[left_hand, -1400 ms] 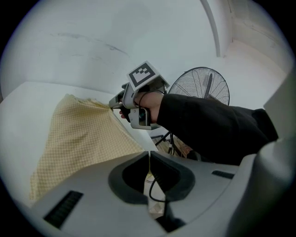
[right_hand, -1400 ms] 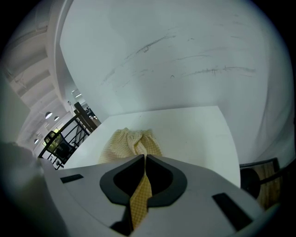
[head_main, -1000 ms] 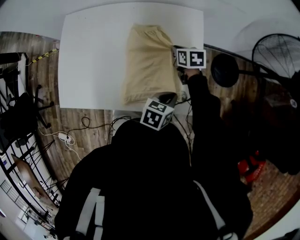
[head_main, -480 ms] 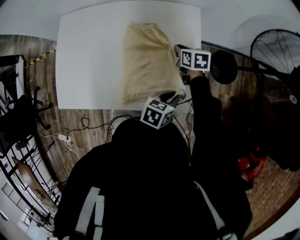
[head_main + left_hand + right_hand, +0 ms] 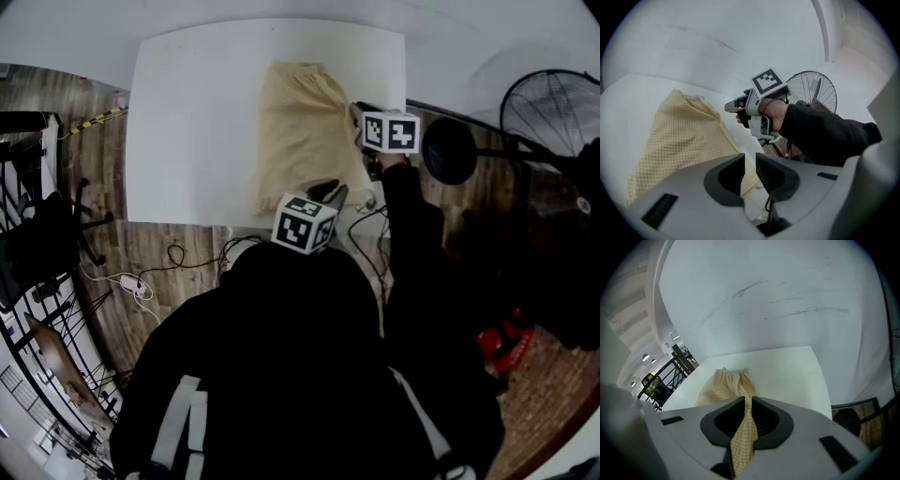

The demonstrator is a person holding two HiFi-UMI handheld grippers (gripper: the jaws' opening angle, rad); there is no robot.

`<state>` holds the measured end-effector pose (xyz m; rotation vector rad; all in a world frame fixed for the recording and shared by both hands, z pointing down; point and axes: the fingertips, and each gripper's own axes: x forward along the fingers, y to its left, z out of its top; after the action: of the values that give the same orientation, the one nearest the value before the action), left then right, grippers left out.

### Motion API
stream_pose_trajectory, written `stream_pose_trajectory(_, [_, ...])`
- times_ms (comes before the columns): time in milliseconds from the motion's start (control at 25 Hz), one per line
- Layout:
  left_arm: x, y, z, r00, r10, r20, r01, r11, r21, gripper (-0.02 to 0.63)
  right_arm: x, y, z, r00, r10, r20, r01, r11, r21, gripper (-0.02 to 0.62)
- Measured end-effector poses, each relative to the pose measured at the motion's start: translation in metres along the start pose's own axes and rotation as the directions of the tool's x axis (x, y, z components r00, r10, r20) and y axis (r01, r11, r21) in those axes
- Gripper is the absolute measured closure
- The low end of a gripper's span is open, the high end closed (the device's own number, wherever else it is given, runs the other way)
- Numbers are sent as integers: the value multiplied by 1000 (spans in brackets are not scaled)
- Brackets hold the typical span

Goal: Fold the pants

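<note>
Currently the pants (image 5: 300,131), pale yellow, lie lengthwise on the white table (image 5: 197,122), right of its centre, waistband at the far end.

Right gripper (image 5: 749,416): jaws pressed onto a fold of the pants' right edge. A strip of the checked cloth runs up between the jaws and out toward the camera. Its lower end is cut off by the gripper body.

Left gripper (image 5: 749,171): jaws drawn close, with only a narrow slit between them. No cloth is seen clamped there. The pants' near corner passes behind the left-hand jaw and is hidden. In the head view this gripper sits at the near hem, and its marker cube covers the table edge.

The person's dark clothing fills the lower half of the head view. A standing fan (image 5: 553,112) is right of the table, partly cut off.
</note>
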<state>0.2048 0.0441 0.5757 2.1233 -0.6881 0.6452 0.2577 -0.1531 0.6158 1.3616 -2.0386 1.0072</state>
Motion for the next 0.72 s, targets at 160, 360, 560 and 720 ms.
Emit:
stream_pose_trajectory(160, [-14, 21, 18, 997, 59, 45, -59, 998, -5, 549, 0, 6, 14, 1000, 7, 7, -6, 999, -44, 561])
stream_pose_trajectory(360, [-33, 54, 44, 987, 130, 99, -127, 991, -31, 549, 3, 14, 33, 1000, 13, 12, -11, 992, -126, 543])
stream_pose_trajectory(560, [-49, 84, 79, 968, 192, 159, -188, 981, -40, 549, 8, 19, 45, 1000, 21, 10, -19, 985, -171, 537])
stream_pose_trajectory(720, [-57, 113, 107, 948, 251, 196, -246, 968, -47, 549, 15, 23, 49, 1000, 19, 10, -16, 974, -225, 535])
